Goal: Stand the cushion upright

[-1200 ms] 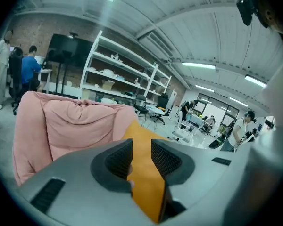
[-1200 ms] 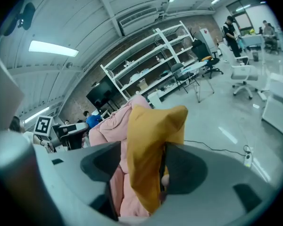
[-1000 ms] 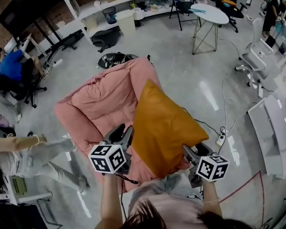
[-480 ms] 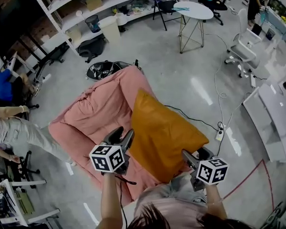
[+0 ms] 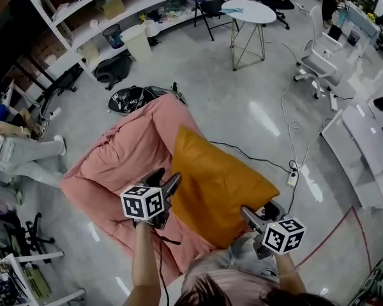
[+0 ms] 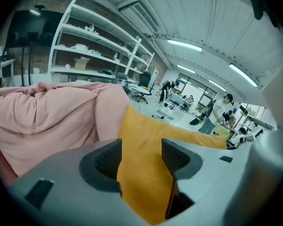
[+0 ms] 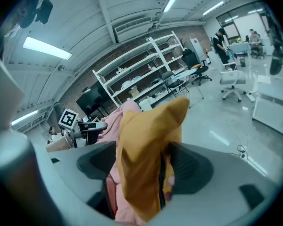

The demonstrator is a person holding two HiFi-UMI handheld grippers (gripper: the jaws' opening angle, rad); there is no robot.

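Note:
An orange cushion stands on edge and leans against a pink beanbag sofa. My left gripper is at the cushion's left edge. In the left gripper view the orange fabric runs between the jaws of that gripper, which have just been opening. My right gripper is at the cushion's near right corner. That corner hangs between its jaws, which have also just been opening and stand wide. Both grippers are open around the cushion.
A black bag lies on the floor behind the sofa. A cable and power strip lie at the right. Farther off are a round white table, white shelves and office chairs. A person's legs are at the left.
The left gripper has sunk a little along the cushion's left edge. Both pairs of jaws look wider. The cushion stays leaning on the sofa. The people at the left have shifted.

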